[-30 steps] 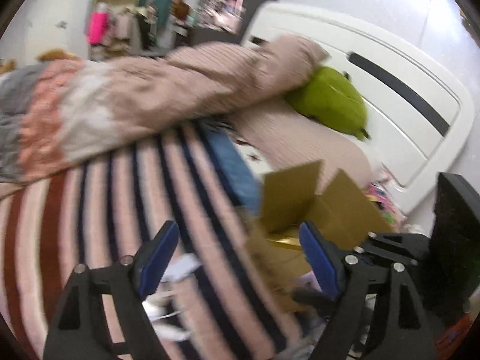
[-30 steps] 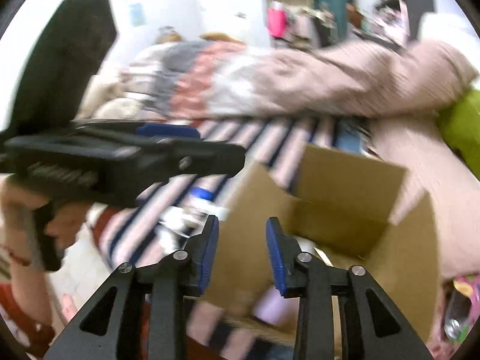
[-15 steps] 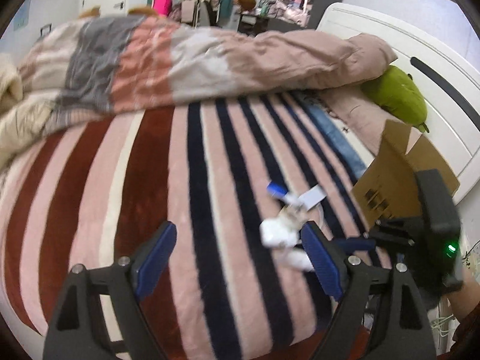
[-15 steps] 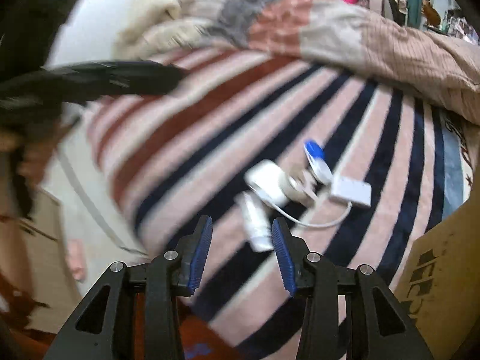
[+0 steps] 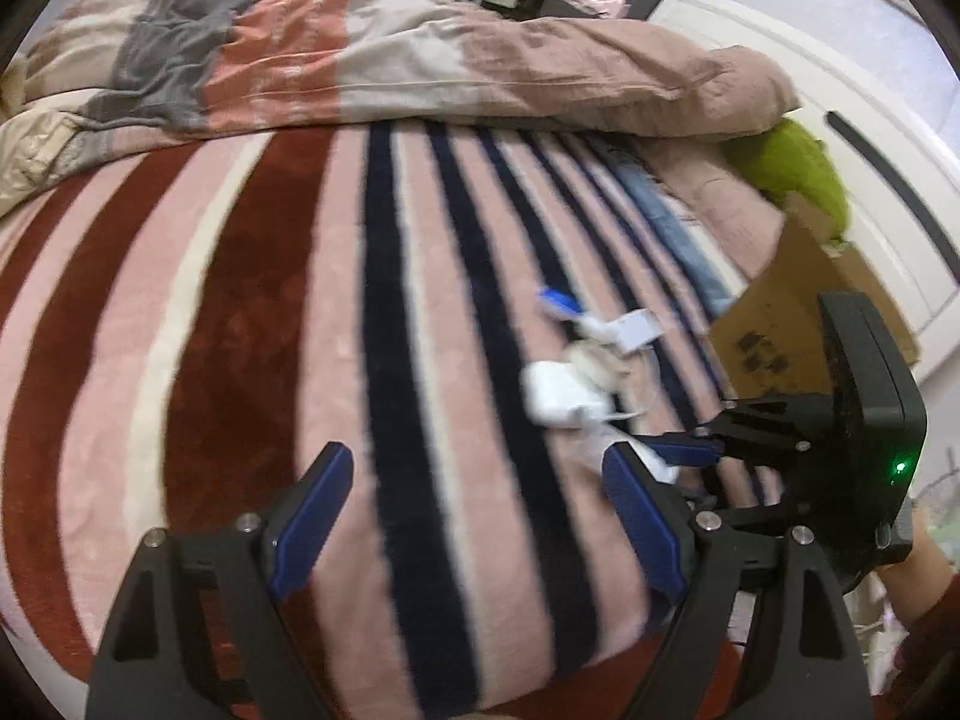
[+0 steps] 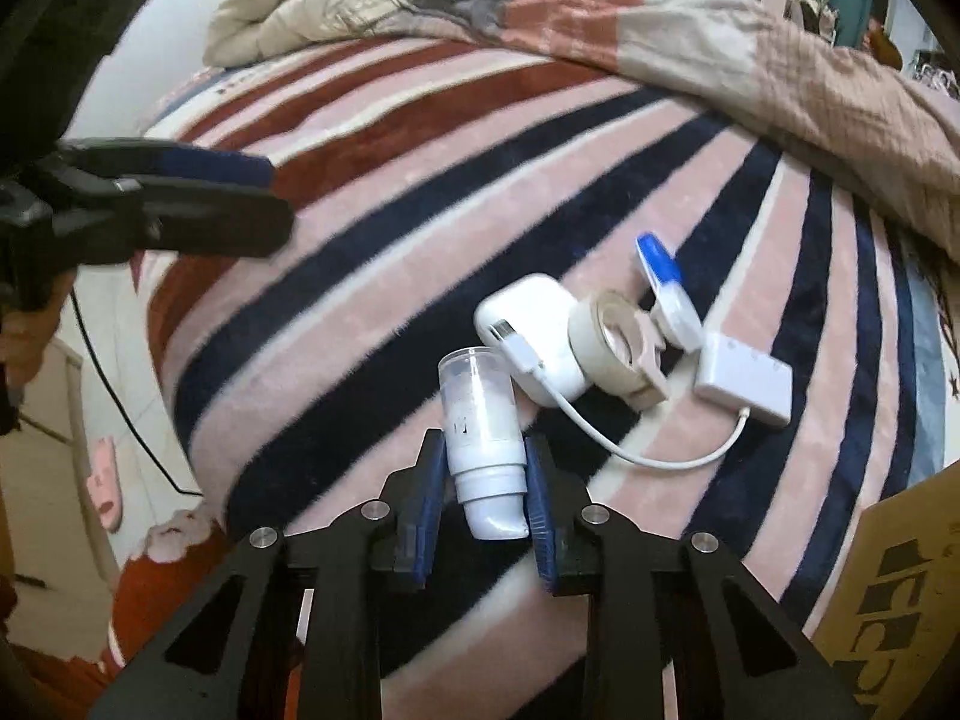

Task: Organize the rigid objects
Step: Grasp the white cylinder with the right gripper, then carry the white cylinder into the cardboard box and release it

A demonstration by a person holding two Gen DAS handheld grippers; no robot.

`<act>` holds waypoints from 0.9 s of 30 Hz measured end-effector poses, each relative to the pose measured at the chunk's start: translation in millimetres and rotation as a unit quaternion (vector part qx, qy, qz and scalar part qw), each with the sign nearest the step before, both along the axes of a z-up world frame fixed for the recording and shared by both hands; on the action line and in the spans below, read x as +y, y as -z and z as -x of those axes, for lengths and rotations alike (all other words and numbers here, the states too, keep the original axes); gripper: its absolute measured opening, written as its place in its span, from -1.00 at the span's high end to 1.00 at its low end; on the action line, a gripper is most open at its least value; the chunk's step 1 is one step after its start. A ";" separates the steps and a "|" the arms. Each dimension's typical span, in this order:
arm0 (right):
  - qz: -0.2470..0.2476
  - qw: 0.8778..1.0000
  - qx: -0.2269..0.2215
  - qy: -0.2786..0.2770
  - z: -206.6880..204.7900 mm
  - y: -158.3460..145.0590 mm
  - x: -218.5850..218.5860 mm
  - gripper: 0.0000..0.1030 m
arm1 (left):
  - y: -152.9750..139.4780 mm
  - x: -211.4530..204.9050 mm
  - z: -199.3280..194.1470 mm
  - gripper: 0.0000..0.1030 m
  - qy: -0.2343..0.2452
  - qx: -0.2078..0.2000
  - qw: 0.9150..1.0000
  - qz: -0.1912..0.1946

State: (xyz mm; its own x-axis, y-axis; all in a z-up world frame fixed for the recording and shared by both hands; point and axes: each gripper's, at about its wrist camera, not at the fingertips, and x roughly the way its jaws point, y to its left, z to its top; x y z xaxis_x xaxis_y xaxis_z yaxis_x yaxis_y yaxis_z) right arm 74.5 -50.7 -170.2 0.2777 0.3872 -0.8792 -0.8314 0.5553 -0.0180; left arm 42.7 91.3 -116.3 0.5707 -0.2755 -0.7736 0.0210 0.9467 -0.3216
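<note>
Item: white pump bottle (image 6: 483, 432), lying on striped blanket (image 6: 372, 276). Your right gripper (image 6: 485, 495) had clamped its body for boxing in the cardboard box (image 6: 900, 606); your left gripper (image 5: 474, 510) hung open, empty.

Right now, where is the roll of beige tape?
In the right wrist view, the roll of beige tape lies on the striped blanket mid-right, wedged between the rounded white charger on its left and the blue-and-white clip on its right.
</note>
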 end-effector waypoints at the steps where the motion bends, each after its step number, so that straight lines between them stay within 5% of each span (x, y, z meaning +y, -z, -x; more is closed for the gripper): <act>1: -0.007 1.000 0.001 -0.001 1.7 -5.4 0.4 0.59 | -4.2 -4.7 0.7 -0.61 0.009 -0.005 1.000 0.009; 8: -0.080 0.996 -0.037 -0.023 22.6 -72.1 -6.0 0.60 | -51.7 -40.2 -2.3 -0.51 0.066 -0.047 0.994 0.076; 10: -0.104 0.993 -0.047 -0.028 23.5 -90.9 -13.8 0.60 | -70.5 -52.0 -7.7 0.04 0.087 -0.055 0.990 0.099; 13: -0.130 0.989 -0.063 -0.018 21.4 -115.7 -30.6 0.60 | -95.1 -71.2 -19.8 0.28 0.102 -0.067 0.989 0.085; 21: -0.169 0.980 -0.097 0.050 3.2 -160.5 -101.7 0.60 | -136.9 -157.2 -65.4 0.31 0.162 -0.079 0.982 0.055; 27: -0.149 0.978 -0.088 0.120 -23.0 -169.4 -162.1 0.60 | -127.6 -231.1 -108.3 0.31 0.207 -0.043 0.976 0.056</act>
